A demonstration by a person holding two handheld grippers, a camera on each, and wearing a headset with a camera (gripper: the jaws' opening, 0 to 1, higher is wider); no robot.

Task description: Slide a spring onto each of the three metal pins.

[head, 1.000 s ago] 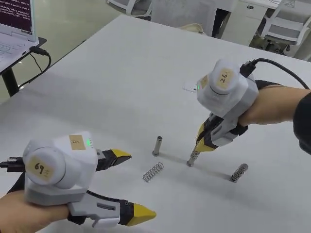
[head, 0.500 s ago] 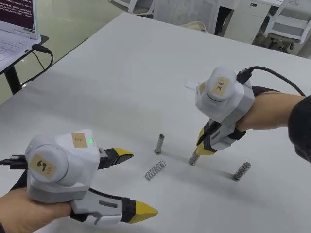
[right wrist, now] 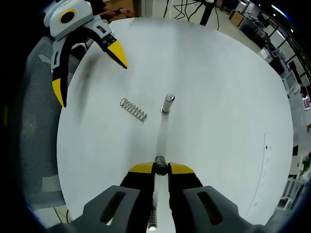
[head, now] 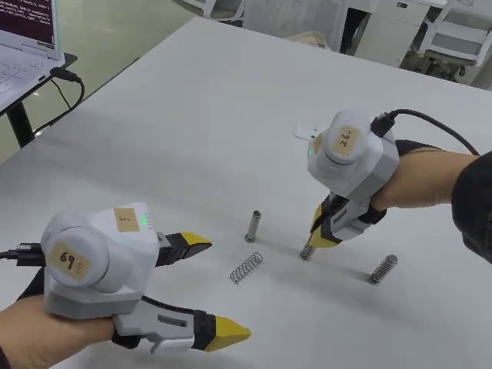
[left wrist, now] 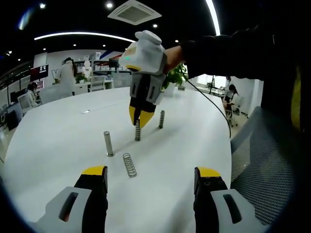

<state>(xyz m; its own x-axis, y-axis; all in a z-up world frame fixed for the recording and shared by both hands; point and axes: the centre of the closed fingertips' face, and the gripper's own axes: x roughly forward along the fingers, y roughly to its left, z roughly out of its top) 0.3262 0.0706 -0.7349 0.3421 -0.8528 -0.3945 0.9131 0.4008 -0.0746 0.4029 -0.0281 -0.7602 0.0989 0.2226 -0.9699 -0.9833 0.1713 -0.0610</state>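
Observation:
Three pins stand on the white table (head: 192,115). The left pin (head: 253,227) (left wrist: 108,143) (right wrist: 167,103) is bare. My right gripper (head: 323,237) (right wrist: 161,169) (left wrist: 141,114) is shut on a spring (head: 307,250) (left wrist: 137,131) (right wrist: 161,166) that stands over the middle pin. The right pin carries another spring (head: 383,269) (left wrist: 161,119). A loose spring (head: 246,267) (left wrist: 129,164) (right wrist: 133,109) lies flat near the bare pin. My left gripper (head: 211,288) (left wrist: 151,172) (right wrist: 87,53) hovers open, short of the loose spring, with nothing between its jaws.
A laptop (head: 27,38) sits on a side stand at the far left with a cable (head: 65,84) hanging by the table edge. A small white tag (head: 304,133) lies behind the right gripper. Chairs and desks stand beyond the far edge.
The right gripper has sunk a little over the middle pin, still shut on the spring. The left gripper has hardly moved. The head view has shifted slightly.

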